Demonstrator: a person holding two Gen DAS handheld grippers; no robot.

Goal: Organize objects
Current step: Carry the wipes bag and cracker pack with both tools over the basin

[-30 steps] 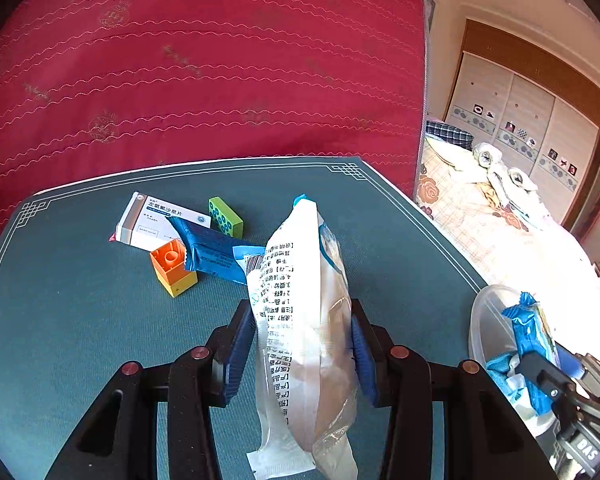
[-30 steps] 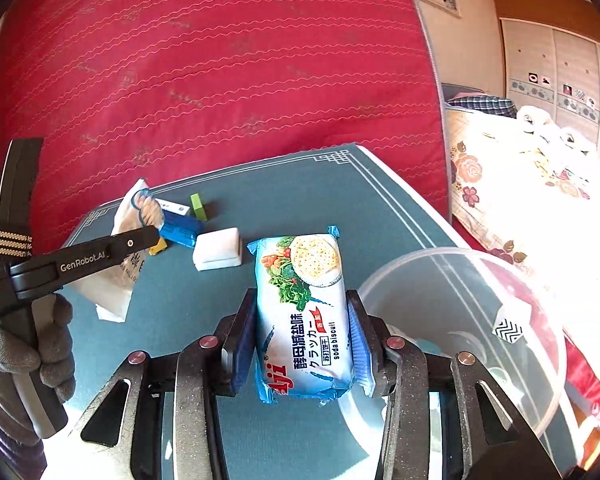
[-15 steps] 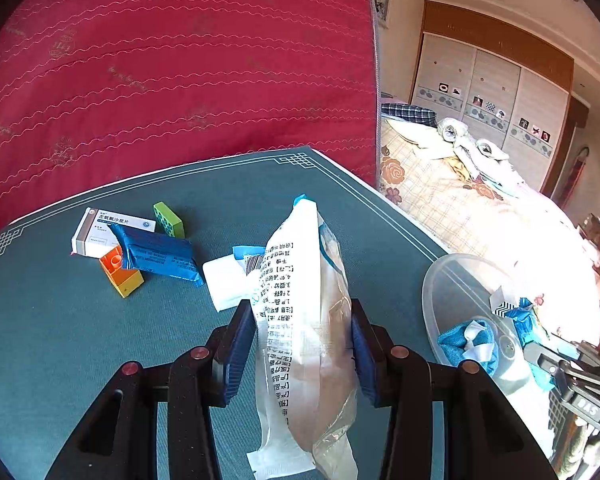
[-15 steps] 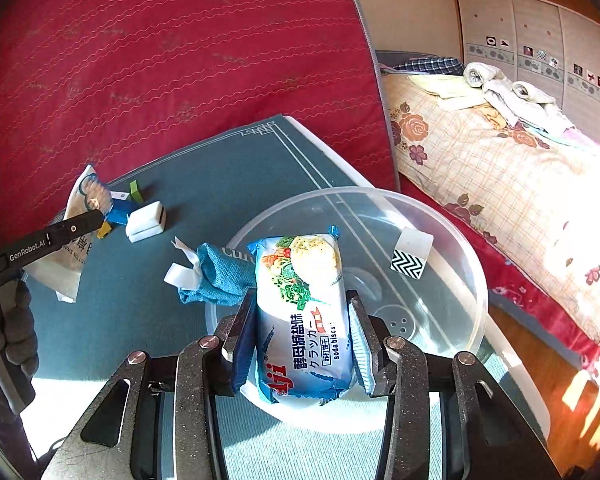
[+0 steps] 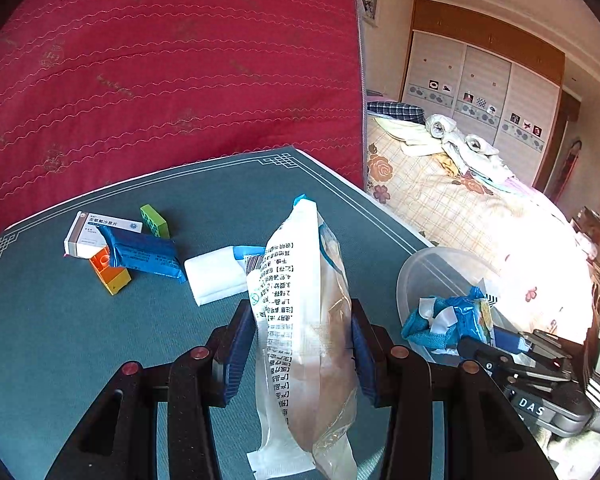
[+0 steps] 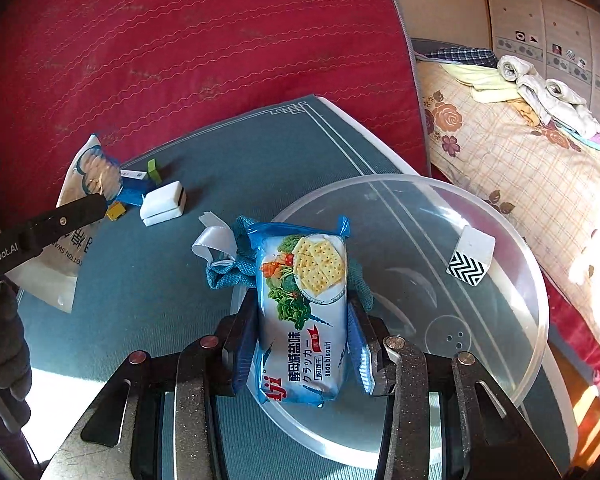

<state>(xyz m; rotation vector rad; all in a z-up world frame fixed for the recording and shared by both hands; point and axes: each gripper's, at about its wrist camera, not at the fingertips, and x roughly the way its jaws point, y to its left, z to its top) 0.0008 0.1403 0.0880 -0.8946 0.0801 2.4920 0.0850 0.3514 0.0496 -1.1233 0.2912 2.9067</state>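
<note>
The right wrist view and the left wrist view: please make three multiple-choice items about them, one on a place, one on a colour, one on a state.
1. Where is the soda biscuit pack?
A. over the clear bowl
B. flat beside the medicine box
C. on the bed

2. What colour is the brick beside the medicine box?
A. red
B. green
C. black

3. What is the state of the left gripper?
A. open, holding nothing
B. shut on the cotton swab bag
C. out of view

Key: 1 A, the right gripper holds it above the bowl's rim. 2 B, its studded face is green. 3 B, both pads press the bag's sides.
</note>
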